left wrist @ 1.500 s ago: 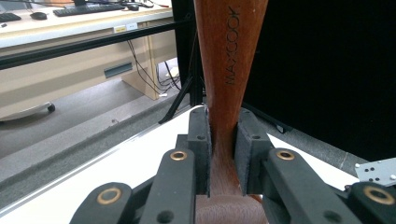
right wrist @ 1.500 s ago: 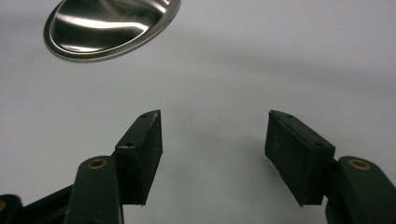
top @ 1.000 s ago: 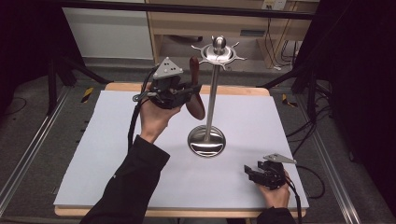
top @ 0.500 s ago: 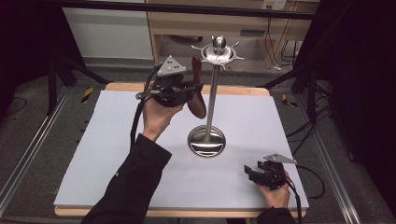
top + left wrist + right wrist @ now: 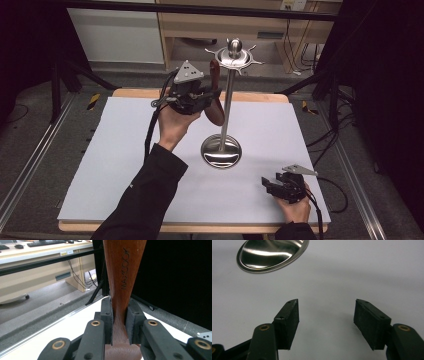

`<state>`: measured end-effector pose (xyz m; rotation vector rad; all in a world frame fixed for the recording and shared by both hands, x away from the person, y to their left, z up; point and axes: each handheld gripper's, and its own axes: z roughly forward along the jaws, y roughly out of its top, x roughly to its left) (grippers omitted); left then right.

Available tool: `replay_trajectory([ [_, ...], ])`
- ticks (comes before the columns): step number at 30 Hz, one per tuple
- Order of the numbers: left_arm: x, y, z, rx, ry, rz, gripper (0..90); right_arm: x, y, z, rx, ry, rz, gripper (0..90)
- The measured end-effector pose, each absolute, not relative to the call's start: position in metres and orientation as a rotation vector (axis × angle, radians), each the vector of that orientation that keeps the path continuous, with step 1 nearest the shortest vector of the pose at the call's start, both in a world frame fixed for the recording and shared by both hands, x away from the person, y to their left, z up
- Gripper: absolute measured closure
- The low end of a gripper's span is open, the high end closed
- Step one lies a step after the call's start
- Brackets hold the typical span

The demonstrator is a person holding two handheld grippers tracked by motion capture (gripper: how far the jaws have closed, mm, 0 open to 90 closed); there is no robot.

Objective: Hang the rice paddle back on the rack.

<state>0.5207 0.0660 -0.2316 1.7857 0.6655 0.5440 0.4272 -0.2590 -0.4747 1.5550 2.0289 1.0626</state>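
A dark wooden utensil marked MAYCOOK stands nearly upright, its rounded end pointing down. My left gripper is shut on its narrow neck, held above the table just left of the metal stand's pole. In the left gripper view the pads clamp the utensil on both sides at my left gripper. The stand has a round base and a hooked crown. My right gripper rests low at the front right, open and holding nothing. In its own view, my right gripper has the base ahead.
A white sheet covers the wooden table. Black tripod legs and cables stand beyond the far edge, with a desk behind. Metal rails run along both sides of the table.
The left gripper with the wooden utensil has edged slightly toward the stand's pole. The right gripper has stayed where it was.
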Motion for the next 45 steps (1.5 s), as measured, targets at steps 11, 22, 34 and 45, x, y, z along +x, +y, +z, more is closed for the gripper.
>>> replay_trajectory([
  [11,0.521,0.066,-0.238,1.751,0.654,0.584,76.5,0.427,-0.259,-0.475,1.555,2.031,1.057,36.7],
  [22,0.516,0.072,-0.244,1.757,0.649,0.611,60.7,0.427,-0.258,-0.476,1.552,2.034,1.048,35.7],
  [34,0.501,0.092,-0.257,1.786,0.652,0.654,50.1,0.428,-0.259,-0.477,1.552,2.031,1.039,34.6],
  [45,0.487,0.119,-0.272,1.763,0.698,0.624,44.4,0.428,-0.261,-0.478,1.556,2.024,1.038,36.7],
])
